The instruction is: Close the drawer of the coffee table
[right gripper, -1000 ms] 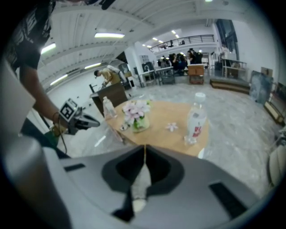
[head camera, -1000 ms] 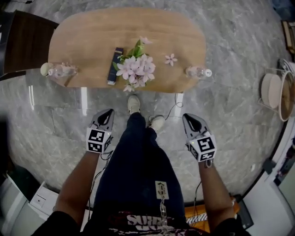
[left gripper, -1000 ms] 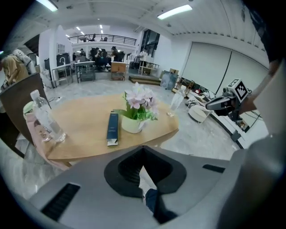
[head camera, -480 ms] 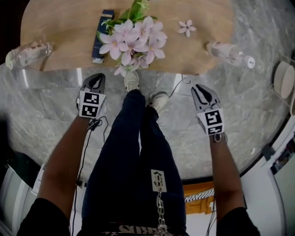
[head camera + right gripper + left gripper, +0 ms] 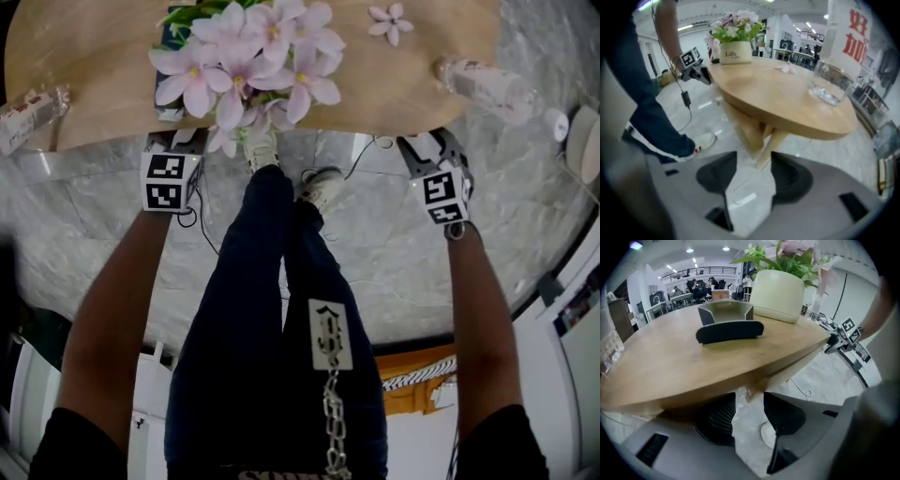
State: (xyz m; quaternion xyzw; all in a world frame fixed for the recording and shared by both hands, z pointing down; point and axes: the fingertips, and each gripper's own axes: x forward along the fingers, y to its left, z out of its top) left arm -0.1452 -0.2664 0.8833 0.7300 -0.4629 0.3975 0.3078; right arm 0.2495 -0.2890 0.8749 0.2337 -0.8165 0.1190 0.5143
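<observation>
- Coffee table (image 5: 394, 84): oval wooden top on pale wooden legs, standing on a marble floor (image 5: 375, 253). It fills the top of the head view, with both grippers at its near edge.
- Drawer: no view shows it clearly. It probably sits under the near edge of the top, where the left gripper view shows only the shadowed wooden underside. I can't tell how far out it is.
- Handling, as a guess: a stiff wooden box on runners, light and not fragile. It needs a push, not a pinch.
- Where to take it: flat on the front panel, with both tongs spread either side of centre so it doesn't skew and jam. Push slowly, since a hard shove may slide the table on the slick floor.
- Person's legs (image 5: 272, 309): between the two arms, with the shoes just short of the table.
- Left gripper (image 5: 749, 416): jaws opening, now wide apart, nothing between them. Only floor and the table's underside show through the gap.
- Right gripper (image 5: 749, 180): jaws also opening and wide apart, empty. Floor and a table leg lie beyond.
- Flower pot (image 5: 780, 294): cream, upright on the top near the left gripper. Likely top-heavy, so avoid jolts.
- Two bottles (image 5: 487, 84) (image 5: 28, 111): clear, one near each end of the top. They could tip or roll.
- Loose blossom (image 5: 392, 21): lying on the top, apart from the pot.
</observation>
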